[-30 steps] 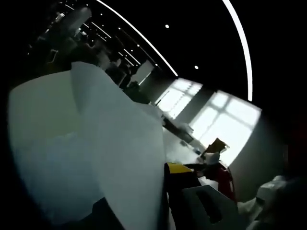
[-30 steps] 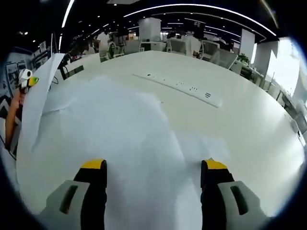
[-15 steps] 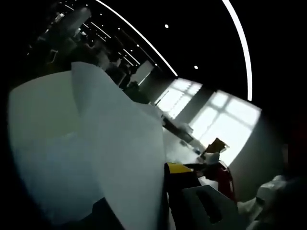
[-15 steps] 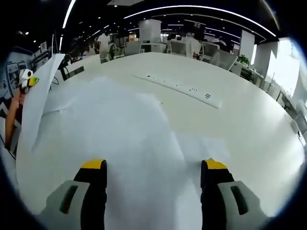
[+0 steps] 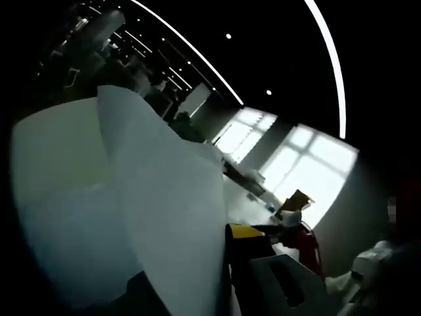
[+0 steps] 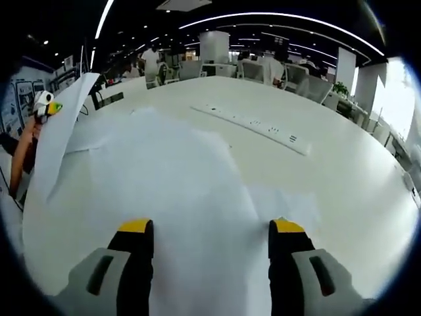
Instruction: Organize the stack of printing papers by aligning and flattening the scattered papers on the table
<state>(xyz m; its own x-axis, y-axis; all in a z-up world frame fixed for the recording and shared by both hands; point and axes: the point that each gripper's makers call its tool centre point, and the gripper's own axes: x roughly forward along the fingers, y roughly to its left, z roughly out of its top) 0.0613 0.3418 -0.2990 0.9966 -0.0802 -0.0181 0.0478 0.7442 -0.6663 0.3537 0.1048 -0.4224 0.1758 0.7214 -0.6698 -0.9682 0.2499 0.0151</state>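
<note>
White office surface (image 6: 355, 178) strewn with loose papers (image 6: 164, 191), right gripper (image 6: 210, 240) fingers apart above them, left gripper (image 5: 227, 230) at nine o'clock clamped on lifted sheet (image 5: 171, 210); light, floppy, slippery, best pinched at edges.

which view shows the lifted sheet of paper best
The right gripper view: the lifted sheet stands curled at the table's left edge, beside the flat papers. The left gripper view shows it close up, hiding its outline.
</note>
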